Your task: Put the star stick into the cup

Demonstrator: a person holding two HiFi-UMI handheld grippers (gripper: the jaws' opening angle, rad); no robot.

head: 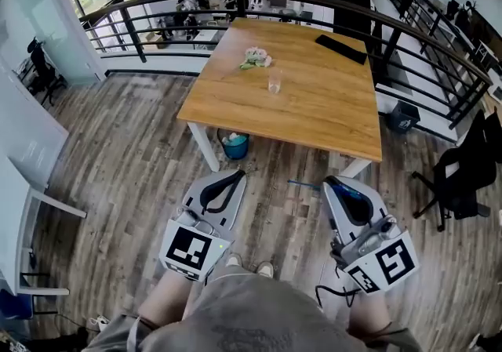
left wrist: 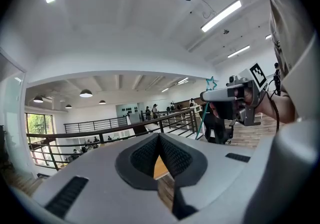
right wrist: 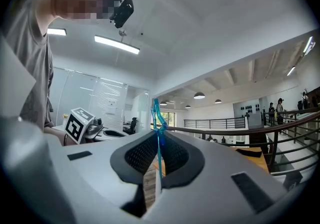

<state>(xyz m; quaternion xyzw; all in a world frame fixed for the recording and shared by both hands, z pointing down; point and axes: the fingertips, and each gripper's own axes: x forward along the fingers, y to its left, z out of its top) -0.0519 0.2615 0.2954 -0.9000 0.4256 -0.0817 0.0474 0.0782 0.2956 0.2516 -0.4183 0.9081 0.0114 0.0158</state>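
Right fingers [right wrist: 176, 157] pressed together on the star stick [right wrist: 158, 118]. The thin teal shaft runs up between the black pads, with the star clear above the tips. The stick is near upright, a touch tilted. Right gripper [right wrist: 159, 140] held about level, out in front of me on the right, over the plank floor [head: 125, 154].

Left fingers [left wrist: 176, 158] closed tip to tip, nothing between them. Only a wedge-shaped gap lower down, with table wood showing through it. Left gripper [head: 238, 176] low on my left, pointing toward the table.

From the left gripper view the stick shows side-on: star above the right gripper's nose, shaft hanging below it.

Head view: a short blue line just left of the right gripper's tip, probably the stick's lower end, but too thin to be sure.

Cup [head: 274, 81]: clear glass, upright on the wooden table [head: 329, 115], well apart from both grippers. Stick not in it. Near the cup, toward the far edge, a small pale bunch of flowers [head: 256, 58]. A flat black object [head: 341, 48] lies near the far right corner. Blue bin [head: 234, 146] on the floor under the table's near left corner. Black chair [head: 463, 174] to the right.
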